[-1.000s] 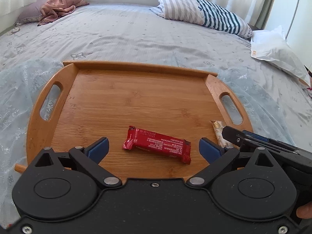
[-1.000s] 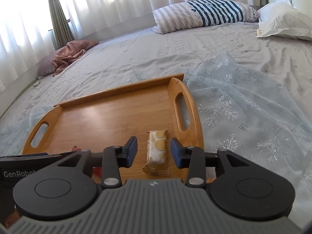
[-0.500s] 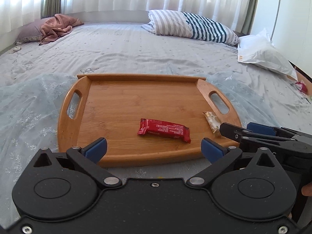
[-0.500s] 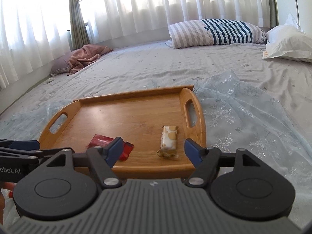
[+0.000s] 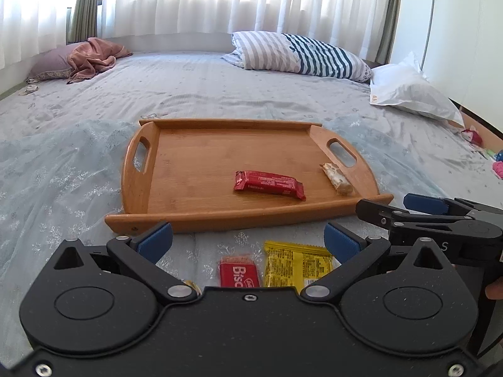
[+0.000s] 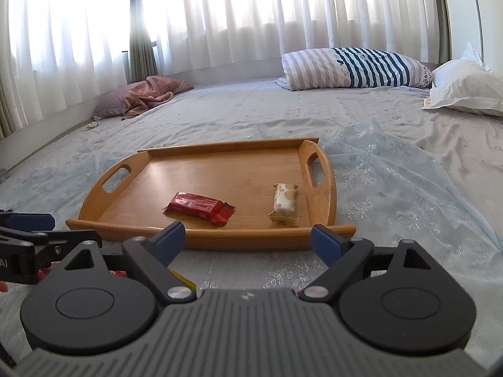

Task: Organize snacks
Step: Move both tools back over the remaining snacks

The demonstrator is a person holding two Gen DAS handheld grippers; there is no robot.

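Yellow foil snack packet (image 5: 297,264) sits on soft bedding under the empty, wide-open left gripper (image 5: 248,240), right gripper (image 6: 248,242) just opened empty too, so pinching it probably snags the sheer fabric.

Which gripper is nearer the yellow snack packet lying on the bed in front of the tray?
Left. The left gripper hangs open right above the yellow packet; the right gripper sits off to its right, also open.

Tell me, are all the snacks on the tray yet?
Not yet. The red bar and the cream snack already lie on the wooden tray. Both the left gripper and right gripper are open and empty. The red biscuit pack and yellow packet wait on the bed.
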